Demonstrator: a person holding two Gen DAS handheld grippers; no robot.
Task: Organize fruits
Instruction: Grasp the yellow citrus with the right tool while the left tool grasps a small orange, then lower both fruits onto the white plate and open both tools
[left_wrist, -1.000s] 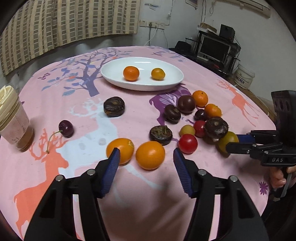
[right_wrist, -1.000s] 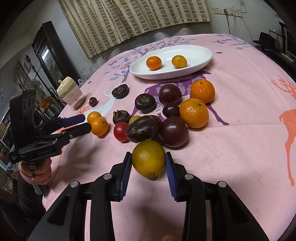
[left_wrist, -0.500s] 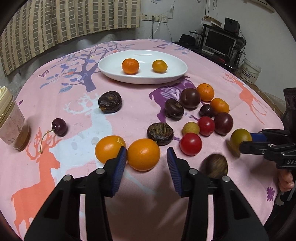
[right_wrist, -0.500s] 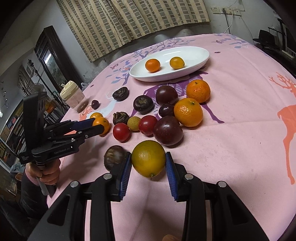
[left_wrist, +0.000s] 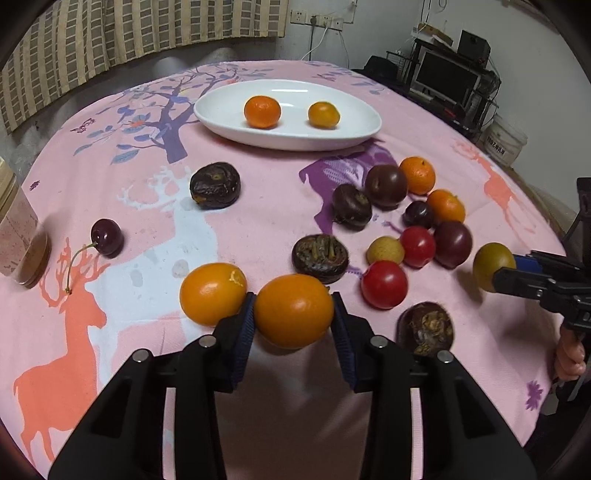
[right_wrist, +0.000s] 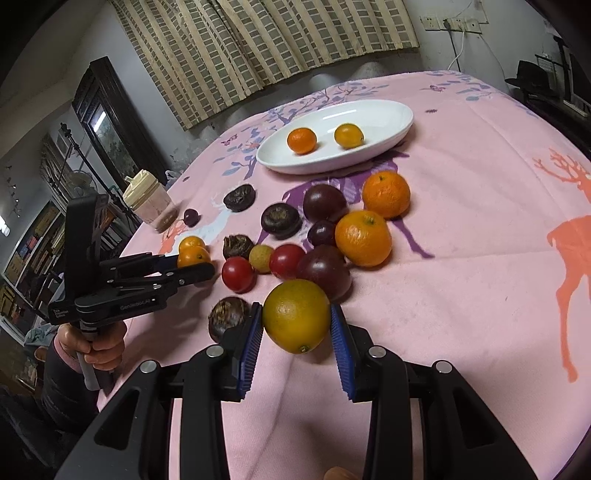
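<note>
My left gripper (left_wrist: 293, 314) has its jaws closing on an orange (left_wrist: 293, 310) that rests on the pink cloth, and both blue pads touch its sides. A second orange (left_wrist: 212, 293) sits just left of it. My right gripper (right_wrist: 297, 319) is shut on a yellow-green citrus fruit (right_wrist: 295, 314), held at the near edge of the fruit cluster (right_wrist: 325, 236); the left wrist view shows this fruit (left_wrist: 493, 266) at the far right. The white oval plate (left_wrist: 221, 122) at the back holds two small oranges (left_wrist: 262, 112).
A dark wrinkled fruit (left_wrist: 424, 326) lies alone close to my left gripper's right finger. A cherry (left_wrist: 107, 237) and a cream-lidded cup (right_wrist: 147, 203) stand at the left. Tomatoes, plums and oranges crowd the right middle. The table edge drops off at the right.
The left jaws drew in from wide around the orange until the pads touch it. A dark wrinkled fruit rolled out of the cluster toward the front. The right gripper drew back slightly with its citrus.
</note>
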